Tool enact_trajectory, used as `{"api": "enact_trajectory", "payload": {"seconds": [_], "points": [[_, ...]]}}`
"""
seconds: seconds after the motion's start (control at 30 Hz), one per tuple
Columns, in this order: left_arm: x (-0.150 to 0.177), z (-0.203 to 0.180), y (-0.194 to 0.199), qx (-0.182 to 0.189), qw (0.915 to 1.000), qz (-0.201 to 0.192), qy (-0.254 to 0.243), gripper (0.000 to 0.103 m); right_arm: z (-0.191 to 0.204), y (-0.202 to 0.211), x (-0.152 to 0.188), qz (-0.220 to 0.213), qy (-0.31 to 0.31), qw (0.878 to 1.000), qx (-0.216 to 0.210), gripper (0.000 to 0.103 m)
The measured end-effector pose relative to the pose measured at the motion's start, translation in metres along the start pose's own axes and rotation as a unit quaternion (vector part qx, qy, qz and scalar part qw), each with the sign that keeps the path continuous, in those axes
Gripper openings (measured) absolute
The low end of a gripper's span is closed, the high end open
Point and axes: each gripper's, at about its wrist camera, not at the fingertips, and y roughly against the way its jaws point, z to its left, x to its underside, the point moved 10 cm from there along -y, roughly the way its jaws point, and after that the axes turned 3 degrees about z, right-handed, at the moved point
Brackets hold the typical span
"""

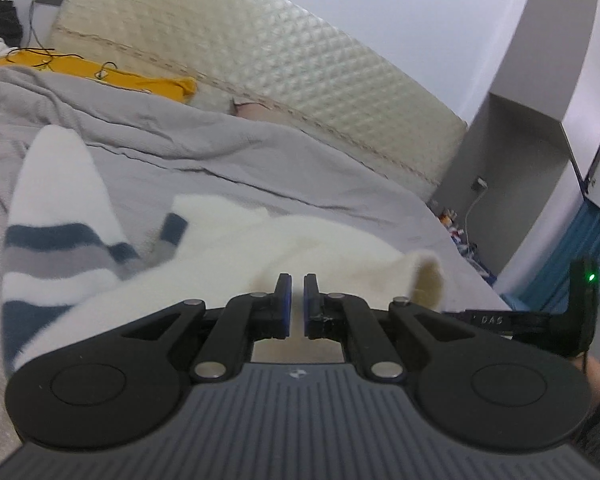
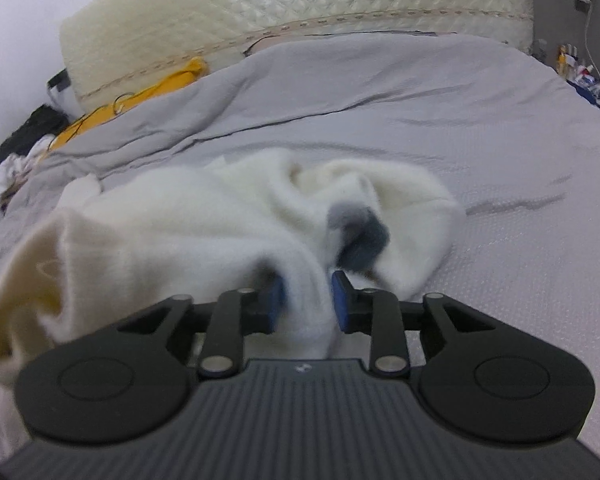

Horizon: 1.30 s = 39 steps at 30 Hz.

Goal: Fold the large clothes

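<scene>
Your left fingers [image 1: 296, 280] pinch white sweater [image 1: 228, 236] edge; right fingers [image 2: 306, 280] half open around thick fold, sweater lying across bed [image 2: 500, 140] ahead.

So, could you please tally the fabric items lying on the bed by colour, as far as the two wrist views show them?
White with blue and grey stripes: 1, the fluffy sweater
Yellow: 1, the cloth by the headboard
Grey: 1, the bed cover
Total: 3
</scene>
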Motion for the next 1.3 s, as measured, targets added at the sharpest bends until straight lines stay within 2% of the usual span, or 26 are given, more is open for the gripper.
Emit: {"api": "enact_trajectory", "payload": {"seconds": [0.1,0.13,0.17,0.23,0.33,0.4,0.47,0.53,0.63,0.73,0.77,0.8,0.87,1.0,1.13,1.3], "points": [[0.003,-0.010,0.006,0.008,1.0000,-0.001,-0.004,0.010,0.008,0.016,0.008,-0.003,0.011,1.000,-0.014,0.053],[0.004,-0.013,0.010,0.009,0.9999,-0.003,-0.006,0.017,0.011,0.021,0.011,-0.004,0.014,1.000,-0.021,0.053],[0.005,-0.016,0.015,0.011,0.9999,-0.006,-0.005,0.029,0.013,0.025,0.013,-0.005,0.013,0.999,-0.029,0.053],[0.005,-0.022,0.023,0.014,0.9997,-0.017,-0.009,0.042,0.021,0.036,0.014,-0.015,0.014,0.999,-0.049,0.053],[0.009,-0.033,0.035,0.010,0.9994,-0.023,-0.024,0.047,0.037,0.051,0.006,-0.050,0.025,0.994,-0.092,0.054],[0.014,-0.040,0.040,0.008,0.9990,-0.024,-0.037,0.053,0.053,0.061,-0.001,-0.077,0.036,0.988,-0.130,0.070],[0.018,-0.046,0.039,0.006,0.9982,-0.021,-0.055,0.056,0.069,0.065,-0.005,-0.090,0.048,0.982,-0.158,0.073],[0.023,-0.050,0.034,-0.006,0.9970,-0.015,-0.076,0.057,0.081,0.058,-0.007,-0.085,0.066,0.982,-0.155,0.073],[0.029,-0.047,0.021,-0.042,0.9946,-0.005,-0.094,0.058,0.086,0.031,-0.009,-0.070,0.082,0.988,-0.111,0.072],[0.034,-0.044,0.010,-0.076,0.9902,0.000,-0.117,0.059,0.086,0.006,-0.013,-0.055,0.077,0.992,-0.087,0.060],[0.035,-0.043,0.007,-0.086,0.9886,0.000,-0.124,0.059,0.087,-0.001,-0.014,-0.055,0.079,0.992,-0.080,0.050],[0.035,-0.042,0.004,-0.093,0.9875,-0.001,-0.127,0.059,0.088,-0.006,-0.016,-0.056,0.079,0.992,-0.076,0.034],[0.035,-0.039,0.001,-0.109,0.9860,-0.007,-0.126,0.061,0.087,-0.009,-0.017,-0.060,0.071,0.993,-0.074,0.021],[0.032,-0.026,-0.003,-0.142,0.9841,-0.021,-0.105,0.062,0.091,0.017,-0.018,-0.101,0.067,0.989,-0.082,0.014],[0.024,-0.014,0.000,-0.147,0.9860,-0.043,-0.067,0.065,0.098,0.051,-0.020,-0.147,0.064,0.982,-0.096,0.013],[0.011,-0.006,0.019,-0.131,0.9872,-0.088,-0.018,0.065,0.116,0.084,-0.013,-0.206,0.121,0.969,-0.063,0.012]]}}
